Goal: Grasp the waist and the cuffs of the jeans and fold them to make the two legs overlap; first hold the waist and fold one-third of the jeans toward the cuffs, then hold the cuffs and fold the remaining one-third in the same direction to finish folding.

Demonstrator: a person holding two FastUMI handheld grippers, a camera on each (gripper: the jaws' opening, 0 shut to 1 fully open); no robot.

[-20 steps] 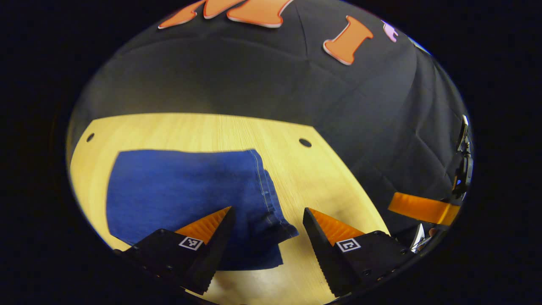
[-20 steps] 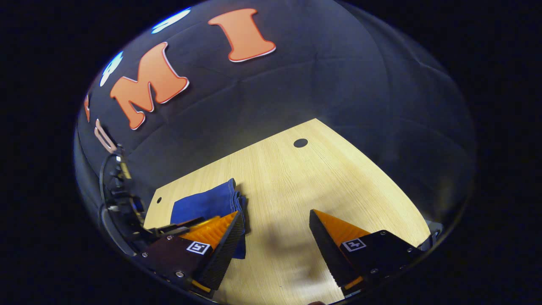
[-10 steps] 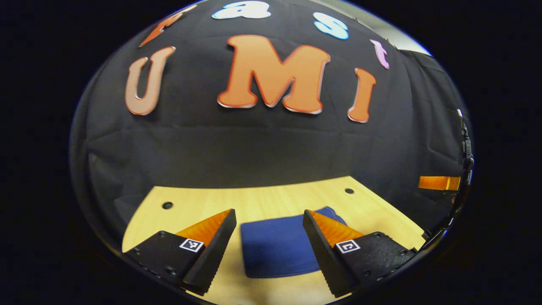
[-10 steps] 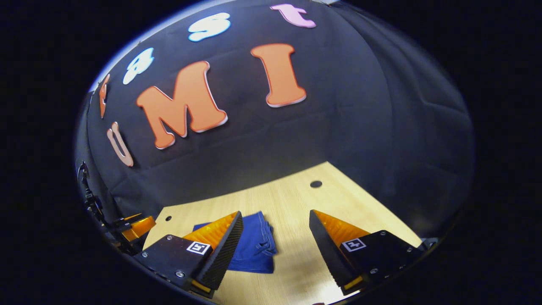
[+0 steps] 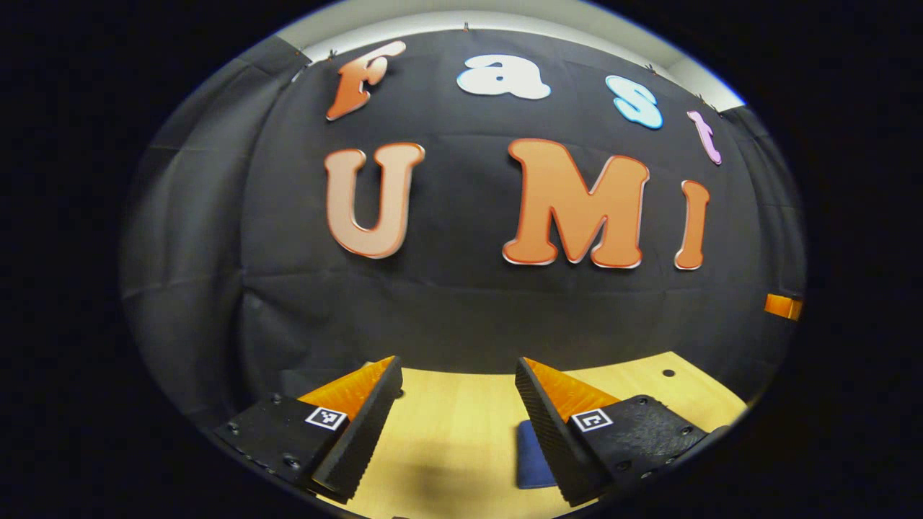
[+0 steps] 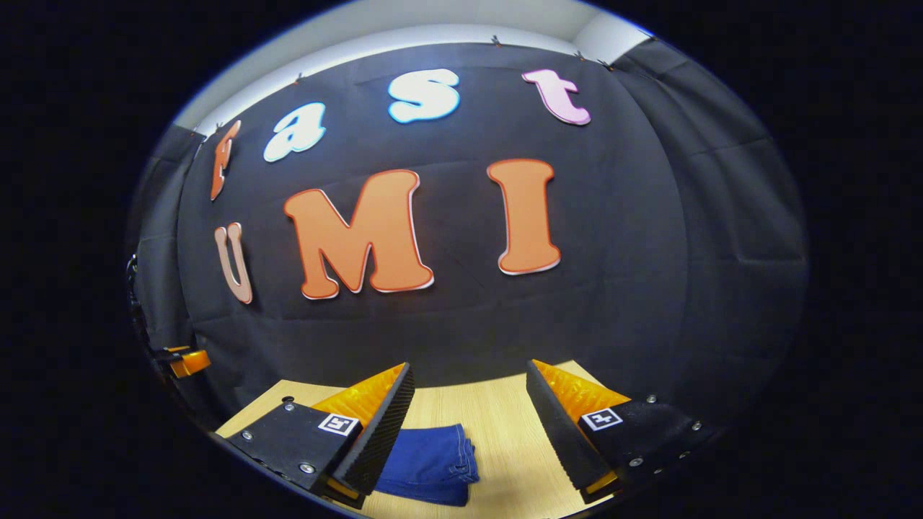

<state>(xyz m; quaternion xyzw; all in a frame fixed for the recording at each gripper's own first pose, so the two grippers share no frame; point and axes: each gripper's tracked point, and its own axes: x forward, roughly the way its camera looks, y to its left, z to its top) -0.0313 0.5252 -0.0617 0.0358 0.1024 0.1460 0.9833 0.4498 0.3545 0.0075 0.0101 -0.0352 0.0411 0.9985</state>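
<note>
Both grippers, left gripper [image 5: 458, 404] and right gripper [image 6: 469, 411], gape empty above the worktop [image 6: 497, 425]; the folded jeans [image 6: 429, 465] look finished; a careless brush could undo the layers.

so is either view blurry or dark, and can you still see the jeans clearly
Left gripper view: sharp, table brightly lit, jeans mostly hidden behind a finger. Right gripper view: also sharp, folded jeans clear, edges bent by fisheye, wall dim toward the sides.
</note>
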